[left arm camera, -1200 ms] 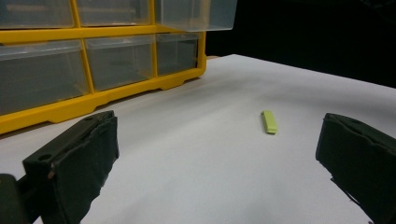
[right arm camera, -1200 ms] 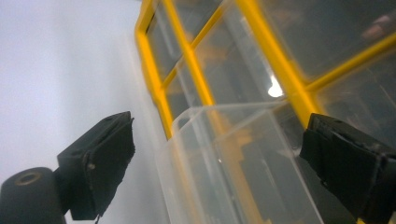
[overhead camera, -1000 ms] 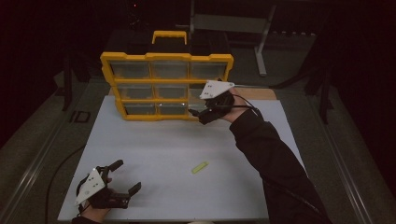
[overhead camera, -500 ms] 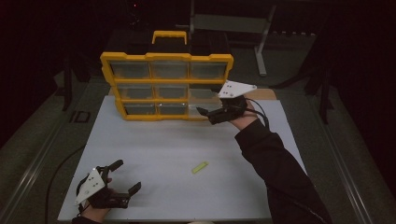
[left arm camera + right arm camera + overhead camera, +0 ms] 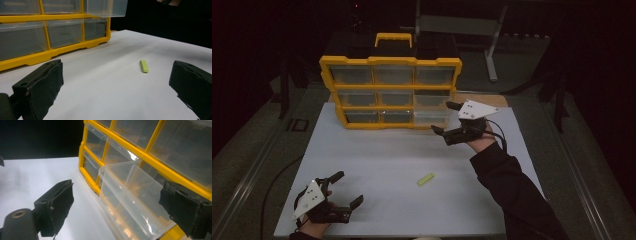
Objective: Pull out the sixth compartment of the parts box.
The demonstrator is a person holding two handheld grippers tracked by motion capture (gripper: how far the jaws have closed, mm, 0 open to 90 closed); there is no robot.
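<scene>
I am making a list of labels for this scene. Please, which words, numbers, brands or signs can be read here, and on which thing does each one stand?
None can be read.
Yellow drawer organizer: no label visible on frame or clear drawers.
Green strip: plain.
White board: blank.
Right gripper and left gripper: only small dark dots on their grey plates, no lettering.
</scene>
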